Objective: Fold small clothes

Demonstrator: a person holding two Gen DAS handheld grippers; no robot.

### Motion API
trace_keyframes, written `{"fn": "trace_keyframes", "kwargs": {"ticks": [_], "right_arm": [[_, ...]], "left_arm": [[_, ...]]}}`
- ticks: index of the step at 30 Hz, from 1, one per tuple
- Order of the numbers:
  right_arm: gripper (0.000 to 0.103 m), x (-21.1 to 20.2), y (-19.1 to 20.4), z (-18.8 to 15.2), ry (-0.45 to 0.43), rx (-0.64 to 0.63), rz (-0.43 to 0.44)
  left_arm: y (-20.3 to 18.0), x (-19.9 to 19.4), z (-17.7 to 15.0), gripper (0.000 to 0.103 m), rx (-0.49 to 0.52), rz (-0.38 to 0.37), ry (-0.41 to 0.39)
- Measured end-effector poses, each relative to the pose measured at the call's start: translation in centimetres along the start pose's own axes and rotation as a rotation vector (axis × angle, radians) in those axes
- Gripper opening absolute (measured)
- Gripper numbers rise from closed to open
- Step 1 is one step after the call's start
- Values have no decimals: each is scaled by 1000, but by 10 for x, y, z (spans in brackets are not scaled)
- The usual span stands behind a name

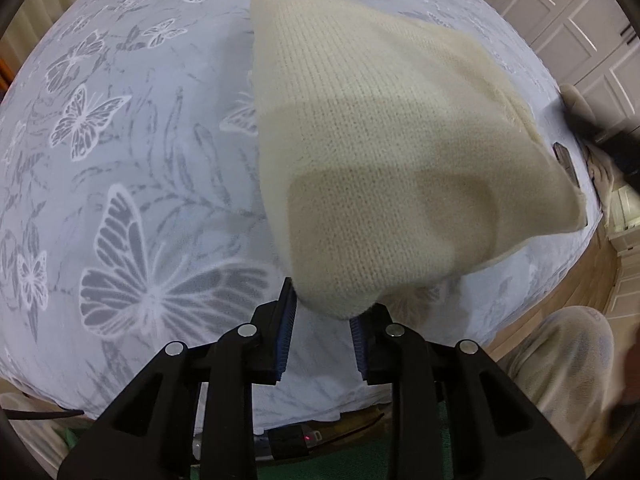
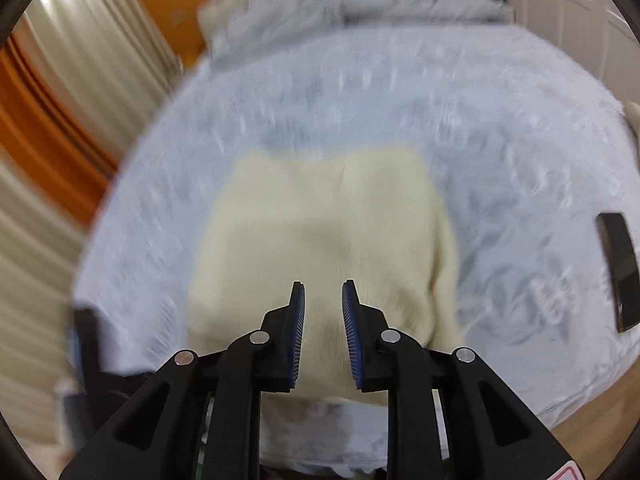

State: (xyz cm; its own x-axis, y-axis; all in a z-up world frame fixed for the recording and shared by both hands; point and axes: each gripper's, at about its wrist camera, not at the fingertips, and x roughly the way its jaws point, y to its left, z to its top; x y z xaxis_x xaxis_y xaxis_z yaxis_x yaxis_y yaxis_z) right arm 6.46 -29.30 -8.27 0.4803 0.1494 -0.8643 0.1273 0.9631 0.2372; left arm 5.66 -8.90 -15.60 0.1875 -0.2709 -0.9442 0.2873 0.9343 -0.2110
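A cream knitted garment (image 1: 384,152) lies folded on the bed with the grey butterfly-print cover (image 1: 120,160). My left gripper (image 1: 324,312) is open, and the garment's near corner sits between its fingertips. The garment also shows in the right wrist view (image 2: 320,232), which is blurred. My right gripper (image 2: 323,292) is open and empty, above the garment's near part. The right gripper's black body shows at the right edge of the left wrist view (image 1: 604,132).
A dark phone-like slab (image 2: 618,268) lies on the bed right of the garment. A grey pillow (image 2: 340,8) sits at the bed's far end. White cupboard doors (image 1: 580,20) stand to the right. My knee (image 1: 560,364) is by the bed's near edge.
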Motion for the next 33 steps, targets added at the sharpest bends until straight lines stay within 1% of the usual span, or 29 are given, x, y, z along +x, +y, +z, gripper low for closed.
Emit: {"fn": "trace_keyframes", "kwargs": {"ticks": [1, 2, 4, 5, 6, 8, 9, 10, 11, 13, 14, 15, 16, 17, 18, 19, 20, 22, 23, 24, 25, 26, 27, 28, 29, 30, 31, 32, 33], "right_arm": [[10, 32, -6, -8, 76, -3, -44], [9, 47, -12, -13, 102, 8, -36], [9, 38, -15, -8, 96, 60, -17], [9, 23, -10, 1, 85, 85, 2], [9, 8, -2, 8, 48, 87, 40], [9, -14, 21, 22, -2, 45, 128], [10, -17, 33, 26, -8, 21, 148], [10, -13, 49, 30, 1, -10, 180], [10, -3, 58, 30, 21, -31, 189], [10, 38, 74, 21, 118, -81, 155], [10, 68, 82, 8, 180, -130, 105], [9, 76, 87, 1, 179, -157, 89], [9, 72, 90, -1, 159, -165, 82], [9, 61, 91, 5, 164, -152, 79], [9, 42, 88, 13, 129, -115, 97], [9, 29, 80, 18, 79, -93, 110], [9, 10, 68, 25, 12, -71, 84], [9, -5, 40, 32, -44, -30, -4], [9, -1, 18, 33, -32, 1, -62], [9, 12, -2, 31, 9, 17, -135], [6, 31, -20, 26, 73, 19, -222], [5, 51, -45, 16, 143, 35, -234], [5, 48, -53, 15, 127, 80, -195], [6, 37, -62, 14, 105, 151, -137], [13, 22, -70, 15, 73, 234, -56], [24, 12, -74, 16, 36, 275, -2], [32, 5, -74, 18, 8, 285, 43], [49, 6, -71, 25, 10, 273, 48], [59, 12, -68, 31, 16, 258, 36]], "left_arm": [[0, -2, -1, 27, 0, -4, 0], [3, -5, -2, 29, 2, -16, 3], [10, -14, -7, 30, 0, -33, 2], [13, -19, -9, 31, -2, -38, -7], [19, -27, -12, 33, -5, -45, -24], [29, -40, -18, 37, -12, -43, -58], [32, -44, -20, 37, -12, -33, -69], [37, -47, -21, 38, -13, -14, -77], [43, -49, -22, 38, -21, 0, -77], [49, -51, -21, 38, -48, 8, -75], [53, -54, -20, 38, -63, 8, -81], [52, -56, -19, 38, -71, 12, -87], [55, -59, -18, 38, -77, 15, -92], [55, -61, -17, 39, -77, 14, -97], [56, -65, -16, 40, -77, 12, -108], [57, -68, -16, 44, -77, 14, -117], [56, -71, -15, 47, -77, 12, -126], [52, -71, -11, 47, -74, 8, -137], [50, -71, -8, 47, -70, 3, -138], [45, -70, -5, 47, -63, -2, -136], [42, -69, 0, 47, -56, -1, -133], [38, -68, 3, 48, -50, -2, -131], [31, -67, 6, 48, -40, -7, -132], [26, -68, 8, 49, -30, -10, -136], [19, -69, 12, 56, -13, -7, -147], [15, -69, 13, 59, -5, 0, -152], [9, -68, 16, 61, 5, 4, -159], [5, -67, 17, 61, 12, 2, -160], [2, -65, 18, 61, 16, 2, -156]]}}
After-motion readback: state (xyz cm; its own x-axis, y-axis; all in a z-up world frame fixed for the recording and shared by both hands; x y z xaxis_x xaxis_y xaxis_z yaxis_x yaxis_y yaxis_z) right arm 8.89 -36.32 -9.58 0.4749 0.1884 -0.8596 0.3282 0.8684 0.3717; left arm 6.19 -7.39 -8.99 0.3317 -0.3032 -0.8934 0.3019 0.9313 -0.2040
